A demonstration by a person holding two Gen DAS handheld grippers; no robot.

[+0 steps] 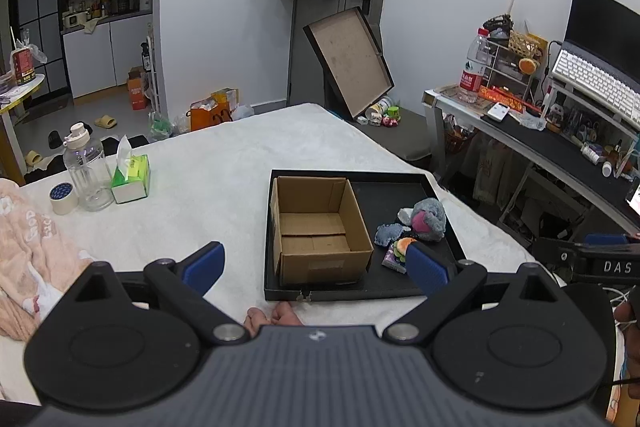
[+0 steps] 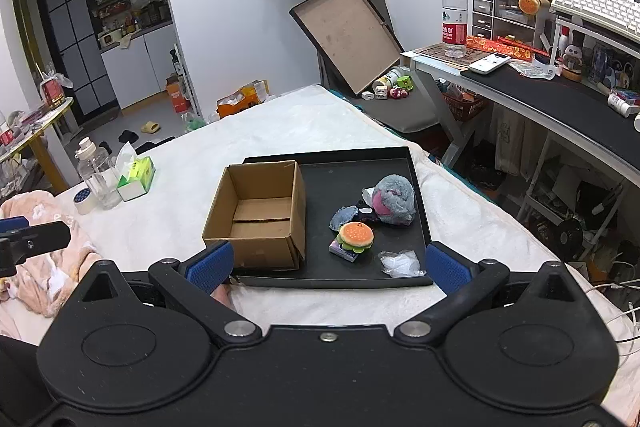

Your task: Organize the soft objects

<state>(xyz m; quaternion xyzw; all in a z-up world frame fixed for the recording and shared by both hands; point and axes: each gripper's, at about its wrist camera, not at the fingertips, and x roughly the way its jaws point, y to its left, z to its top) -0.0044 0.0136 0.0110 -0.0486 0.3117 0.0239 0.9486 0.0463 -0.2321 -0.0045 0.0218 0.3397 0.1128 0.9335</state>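
A black tray (image 1: 400, 293) (image 2: 416, 163) lies on a white bed. In it stands an open, empty cardboard box (image 1: 320, 227) (image 2: 260, 211) on the left. To its right lie a grey-and-pink plush (image 1: 430, 217) (image 2: 394, 201), a small blue plush piece (image 1: 389, 233) (image 2: 344, 217), a burger plush (image 1: 401, 247) (image 2: 356, 235) on a small purple packet (image 2: 343, 251), and a clear plastic bag (image 2: 400, 263). My left gripper (image 1: 314, 267) is open and empty, above the tray's near edge. My right gripper (image 2: 330, 267) is open and empty, just short of the tray.
A water bottle (image 1: 86, 171), tissue pack (image 1: 132, 177) and tape roll (image 1: 63, 198) stand at the bed's left. A pink blanket (image 1: 28, 247) lies near left. A desk (image 2: 540, 99) with clutter stands to the right. A tray lid (image 1: 350, 61) leans beyond the bed.
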